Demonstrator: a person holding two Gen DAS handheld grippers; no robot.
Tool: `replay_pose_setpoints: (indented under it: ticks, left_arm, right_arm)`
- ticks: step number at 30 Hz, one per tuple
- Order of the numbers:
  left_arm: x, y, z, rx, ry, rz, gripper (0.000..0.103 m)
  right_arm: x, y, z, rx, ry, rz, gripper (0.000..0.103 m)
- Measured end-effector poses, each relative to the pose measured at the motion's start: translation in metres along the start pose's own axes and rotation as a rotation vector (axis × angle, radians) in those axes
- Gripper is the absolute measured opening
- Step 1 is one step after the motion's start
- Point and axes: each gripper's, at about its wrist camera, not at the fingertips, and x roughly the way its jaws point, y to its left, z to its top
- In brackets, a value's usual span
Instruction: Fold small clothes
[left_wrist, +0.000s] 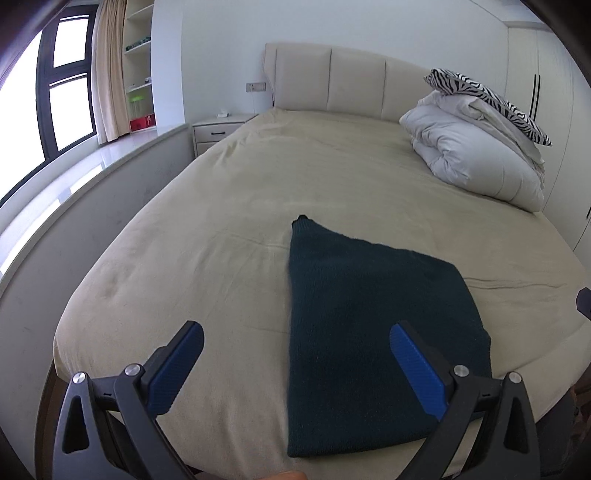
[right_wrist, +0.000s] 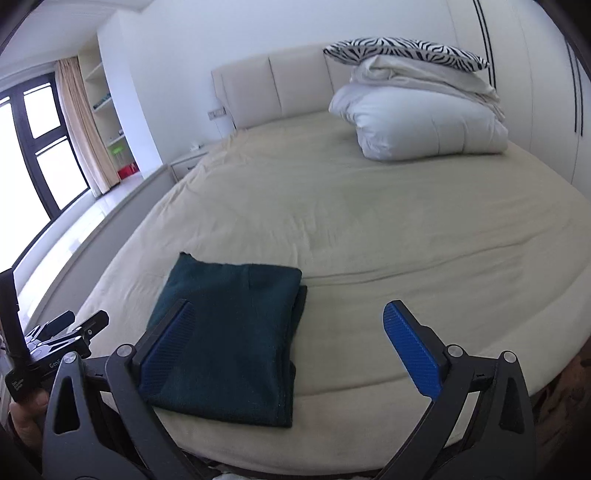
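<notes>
Jaws on both grippers stand wide apart, nothing between the pads. Left gripper (left_wrist: 295, 343): black plastic arms w/ silver rivets, blue ribbed pads; it hovers over the near edge of the bed (left_wrist: 184, 206), its right finger above the garment (left_wrist: 369, 332) w/o touching it. Right gripper (right_wrist: 288, 325): same build, spread just as wide, its left finger over the garment's near-left part.

Garment: dark green, fuzzy knit, folded into a rough rectangle w/ one pointed corner sticking out at the far end. It lies flat on the sheet near the foot of the bed. Sheet is beige, soft, lightly creased.

Farther out: padded cream headboard (left_wrist: 332, 79), white puffy duvet (left_wrist: 472, 158) folded at the far right corner, zebra-print pillow (left_wrist: 491, 99) on top.

Right view only: the left gripper's black body at the left edge, w/ partial white lettering "Gen", rest hidden, plus a bit of a hand (right_wrist: 27, 413) below it. Left view only: nightstand (left_wrist: 218, 131) top in full, and more of the shelves (left_wrist: 139, 74) by the curtain (left_wrist: 109, 70).
</notes>
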Motion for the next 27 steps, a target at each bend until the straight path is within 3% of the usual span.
replay_pose_setpoints:
  ticks: [8,27]
  left_arm:
    - [0.02,0.001,-0.017,-0.003,0.077,0.001,0.103]
    - [0.029,0.002,-0.024,0.008,0.101,0.011,0.103]
  right_arm:
    - [0.039,0.037,-0.033,-0.126,0.121,-0.062,0.103]
    - [0.068,0.048,-0.055,-0.145,0.171,-0.083,0.103]
